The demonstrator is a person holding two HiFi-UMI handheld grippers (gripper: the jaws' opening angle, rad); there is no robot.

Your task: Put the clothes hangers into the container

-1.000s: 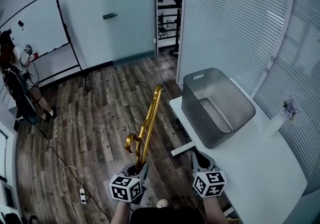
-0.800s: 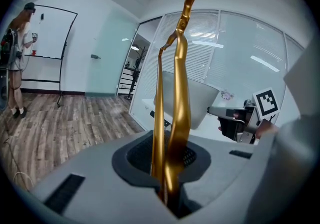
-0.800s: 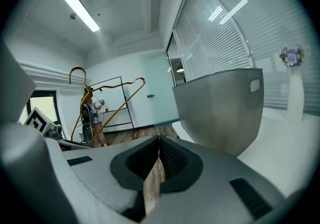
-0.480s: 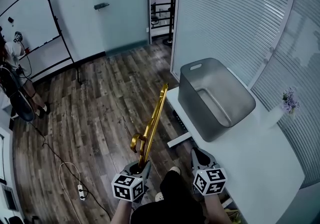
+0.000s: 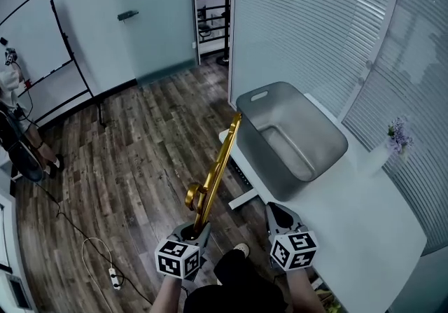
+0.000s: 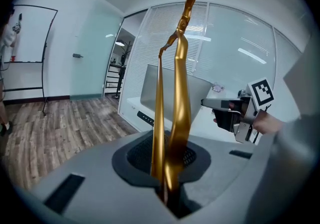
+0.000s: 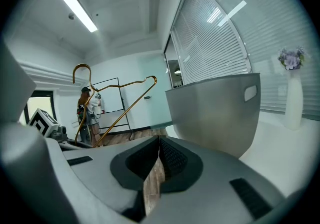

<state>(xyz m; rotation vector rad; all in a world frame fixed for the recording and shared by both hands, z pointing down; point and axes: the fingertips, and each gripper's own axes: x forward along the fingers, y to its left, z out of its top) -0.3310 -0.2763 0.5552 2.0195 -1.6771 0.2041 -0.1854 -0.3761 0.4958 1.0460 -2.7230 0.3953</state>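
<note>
Hanger (image 5: 220, 164): clamped in left gripper (image 5: 194, 230) fingers; right gripper (image 5: 279, 213) fingers together, empty. Edge-on in head view; full outline in right gripper view.

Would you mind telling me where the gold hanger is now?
Head view, centre-left: the gold hanger is clamped in the left gripper, its tip near the grey container.

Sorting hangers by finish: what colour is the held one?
Gold hanger, clearest in the left gripper view.
</note>
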